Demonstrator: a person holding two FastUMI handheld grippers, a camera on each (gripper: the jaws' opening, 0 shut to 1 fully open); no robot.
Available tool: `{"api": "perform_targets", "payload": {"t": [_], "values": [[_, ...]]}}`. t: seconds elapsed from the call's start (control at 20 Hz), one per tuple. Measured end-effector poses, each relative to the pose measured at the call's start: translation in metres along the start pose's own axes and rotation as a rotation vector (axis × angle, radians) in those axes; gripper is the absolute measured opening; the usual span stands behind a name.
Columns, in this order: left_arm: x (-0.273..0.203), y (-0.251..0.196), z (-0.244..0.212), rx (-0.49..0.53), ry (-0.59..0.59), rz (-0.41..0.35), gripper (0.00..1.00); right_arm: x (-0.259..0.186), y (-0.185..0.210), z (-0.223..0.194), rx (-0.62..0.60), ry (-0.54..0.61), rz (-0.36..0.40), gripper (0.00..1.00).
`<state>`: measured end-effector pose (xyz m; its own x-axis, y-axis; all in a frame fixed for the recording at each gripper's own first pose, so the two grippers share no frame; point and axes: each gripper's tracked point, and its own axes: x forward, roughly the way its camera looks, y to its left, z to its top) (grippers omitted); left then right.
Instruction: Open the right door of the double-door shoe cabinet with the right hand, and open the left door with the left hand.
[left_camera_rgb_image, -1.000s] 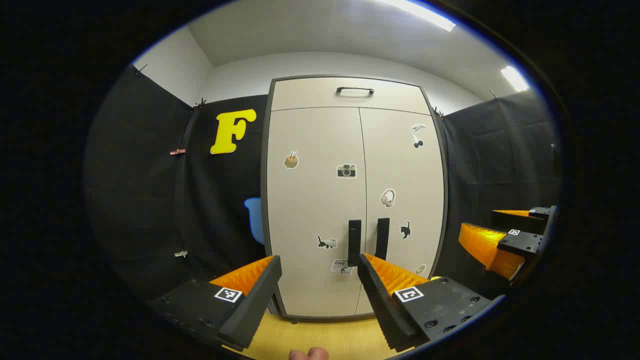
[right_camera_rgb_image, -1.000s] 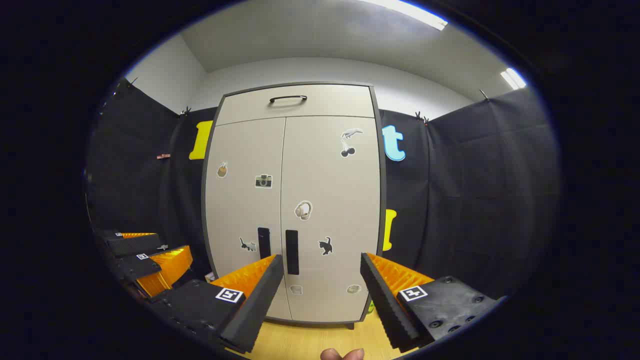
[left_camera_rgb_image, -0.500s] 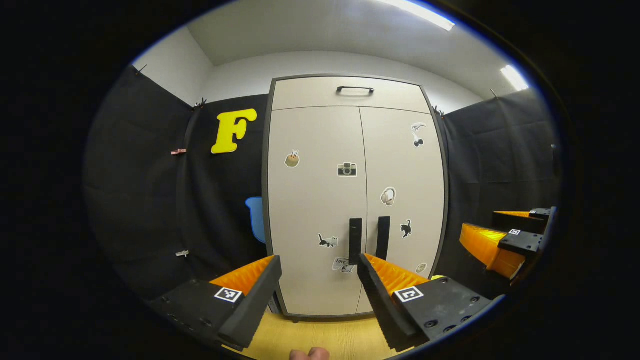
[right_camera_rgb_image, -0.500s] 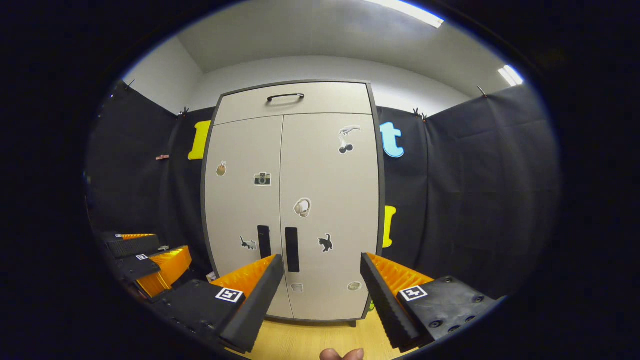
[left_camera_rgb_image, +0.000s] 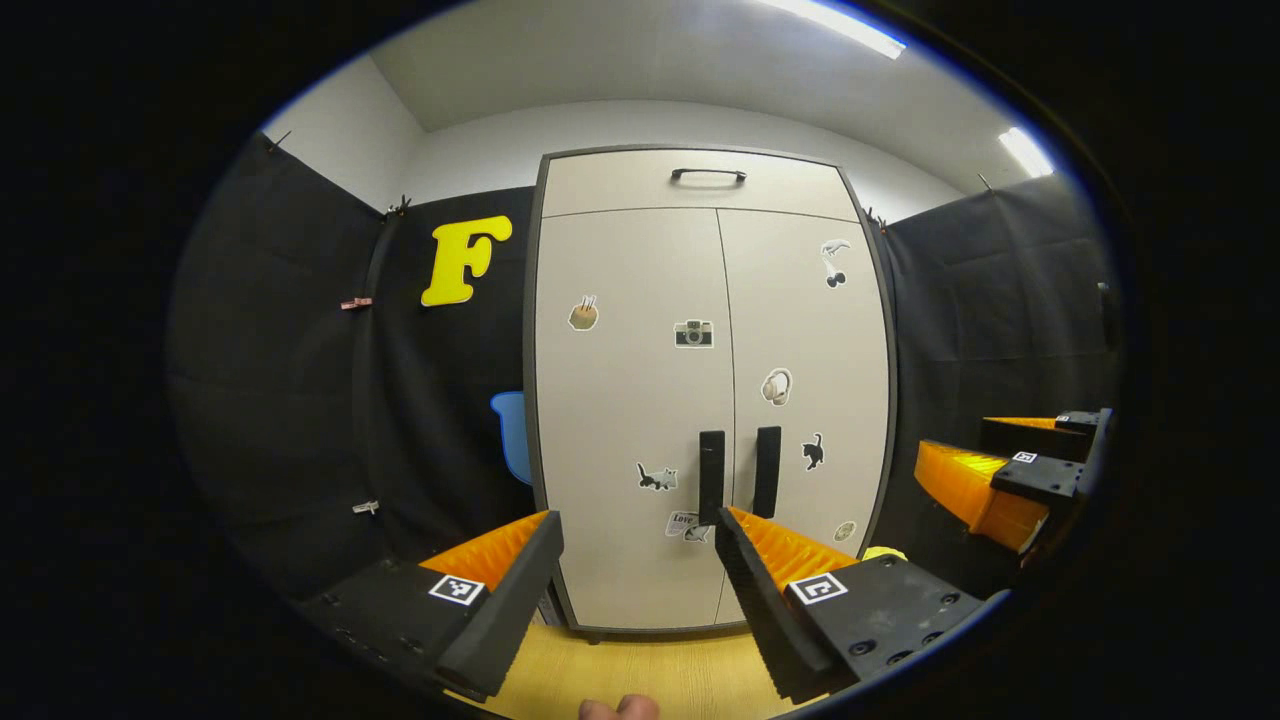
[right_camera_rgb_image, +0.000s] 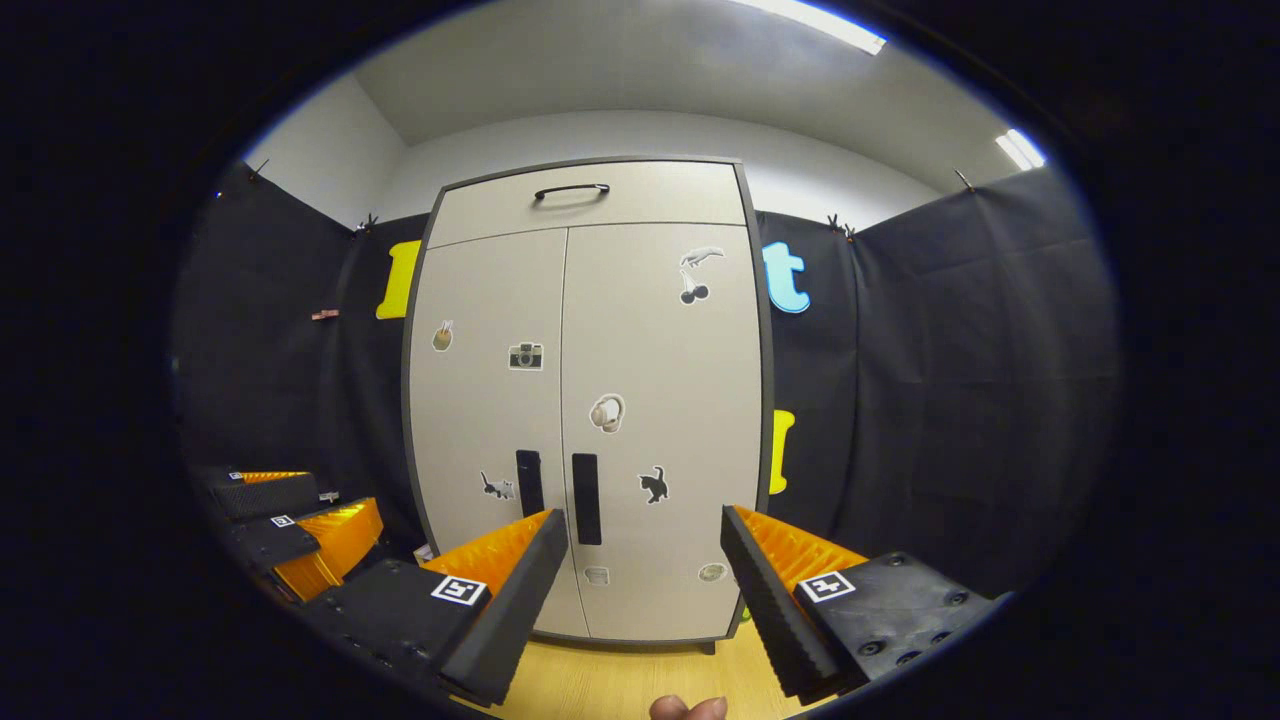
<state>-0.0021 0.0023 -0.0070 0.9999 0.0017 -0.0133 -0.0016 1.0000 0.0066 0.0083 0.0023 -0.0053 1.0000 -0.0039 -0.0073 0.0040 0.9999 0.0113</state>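
Shoe cabinet (left_camera_rgb_image: 640, 400) stands upright against the far wall on a pale wooden floor (left_camera_rgb_image: 640, 675), with both doors closed. Left door (left_camera_rgb_image: 625, 400) and right door (left_camera_rgb_image: 805, 380) meet at a central seam, each carrying a dark vertical handle just beside it: left handle (left_camera_rgb_image: 711, 477), right handle (left_camera_rgb_image: 767, 471). Above the doors sits a drawer front with a dark bar handle (left_camera_rgb_image: 708, 175). Small stickers are scattered across both doors. Left tool (left_camera_rgb_image: 640, 535) is held well short of the cabinet, fingers spread wide, nothing between them. Right tool (right_camera_rgb_image: 645, 530) is likewise spread and empty, facing the right door (right_camera_rgb_image: 660, 420) from a distance; in the left gripper view it appears at the far right (left_camera_rgb_image: 1000, 480). Neither tool touches a handle.
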Motion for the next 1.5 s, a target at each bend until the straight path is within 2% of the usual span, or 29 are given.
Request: {"api": "perform_targets", "payload": {"t": [0.6,0.75,1.05,1.25,1.3,1.35,1.4,1.5], "values": [[0.012,0.029,-0.023,0.004,0.037,0.019,0.95,0.110,0.054,-0.034,-0.017,-0.021,0.056,0.97],[0.012,0.041,-0.028,-0.007,0.042,0.032,0.95,0.142,0.064,-0.048,-0.047,-0.036,0.059,0.97],[0.011,0.063,-0.035,-0.016,0.051,0.063,0.95,0.192,0.068,-0.079,-0.046,0.005,0.041,0.96],[0.008,0.075,-0.038,-0.024,0.050,0.078,0.95,0.217,0.061,-0.104,0.030,0.084,0.005,0.81],[0.007,0.077,-0.039,-0.023,0.052,0.080,0.95,0.223,0.064,-0.107,0.052,0.096,0.011,0.63],[0.007,0.081,-0.039,-0.021,0.053,0.085,0.95,0.224,0.069,-0.108,0.060,0.102,0.020,0.60],[0.006,0.083,-0.041,-0.021,0.053,0.090,0.95,0.223,0.072,-0.109,0.046,0.099,0.025,0.50],[0.005,0.087,-0.042,-0.026,0.056,0.097,0.95,0.220,0.071,-0.112,-0.021,0.088,0.017,0.40]]}}
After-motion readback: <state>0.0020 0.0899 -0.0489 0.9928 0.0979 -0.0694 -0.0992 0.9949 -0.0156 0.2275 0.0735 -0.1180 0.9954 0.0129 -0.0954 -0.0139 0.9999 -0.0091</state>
